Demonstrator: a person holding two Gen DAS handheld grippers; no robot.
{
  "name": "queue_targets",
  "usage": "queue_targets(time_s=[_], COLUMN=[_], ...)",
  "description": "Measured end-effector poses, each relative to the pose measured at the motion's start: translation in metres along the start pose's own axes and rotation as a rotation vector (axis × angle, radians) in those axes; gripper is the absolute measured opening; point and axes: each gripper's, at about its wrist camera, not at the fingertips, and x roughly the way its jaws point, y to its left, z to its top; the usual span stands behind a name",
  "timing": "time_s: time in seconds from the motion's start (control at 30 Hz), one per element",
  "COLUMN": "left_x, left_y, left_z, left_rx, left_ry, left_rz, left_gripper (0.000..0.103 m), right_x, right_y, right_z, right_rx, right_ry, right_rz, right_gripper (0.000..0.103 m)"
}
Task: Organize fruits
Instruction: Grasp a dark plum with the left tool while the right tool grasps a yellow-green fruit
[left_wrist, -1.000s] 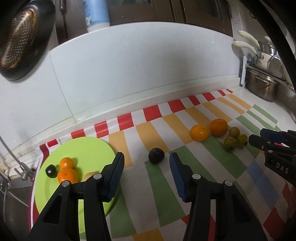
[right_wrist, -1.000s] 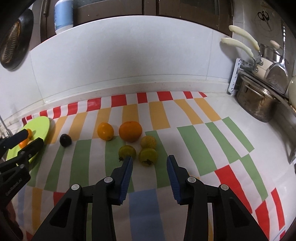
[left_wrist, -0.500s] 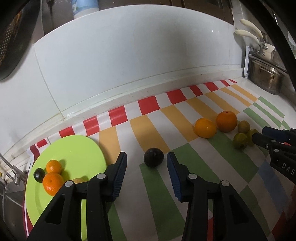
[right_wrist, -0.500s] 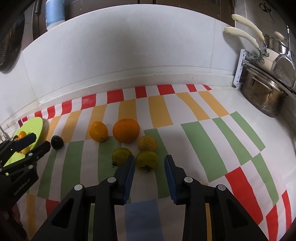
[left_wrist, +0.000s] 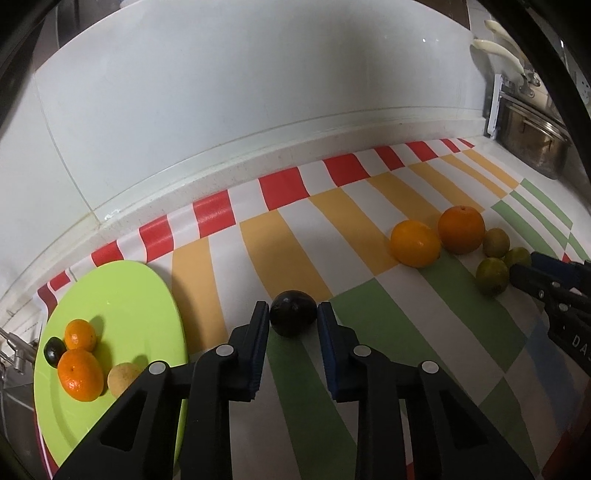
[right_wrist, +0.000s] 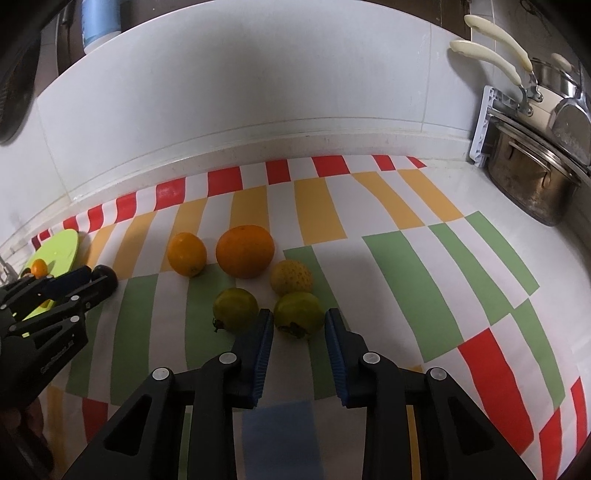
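Black plastic forms both grippers. Left wrist view: the left gripper (left_wrist: 292, 314) has just closed its blue pads on a dark round fruit (left_wrist: 293, 312), which sits on the striped cloth (left_wrist: 369, 332) covering the counter; the fruit's small stem nub faces the camera, and no long axis can be made out. To the left lies a lime-green plate (left_wrist: 122, 295) holding two mandarins (left_wrist: 80, 373), a small dark fruit (left_wrist: 54, 350) and a pale fruit (left_wrist: 120, 377) partly hidden by the gripper's arm. Farther right stand a yellow-orange citrus (left_wrist: 415, 243) and a larger orange (left_wrist: 461, 229), touching. Right wrist view: the right gripper (right_wrist: 299, 325) has just closed on a green fruit (right_wrist: 298, 313) whose dried calyx points toward the camera. A second green fruit (right_wrist: 236, 308) lies just beside the left pad; a speckled yellow fruit (right_wrist: 291, 277) touches the held one from behind. Beyond, a steel pot (right_wrist: 532, 184) stands at the counter's far right, cut off by the frame. The other gripper's side lettering, seen in each view, is only partly legible: "DA" in the left view.
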Motion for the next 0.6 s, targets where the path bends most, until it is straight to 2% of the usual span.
queue_targets(time_s=[0.2,0.6], left_x=[0.000,-0.042], left_y=[-0.001,-0.007], left_z=[0.001,-0.007], left_rx=[0.003,0.011], left_ry=[0.002,-0.070], left_rz=[-0.002,-0.031], left_gripper=[0.026,0.026], right_x=[-0.001,-0.022], right_y=[0.001,0.002], right_z=[0.000,-0.003], right_rx=[-0.002,-0.009], right_ry=[-0.002,-0.030], right_rz=[0.002,0.039], right_gripper=[0.029,0.029])
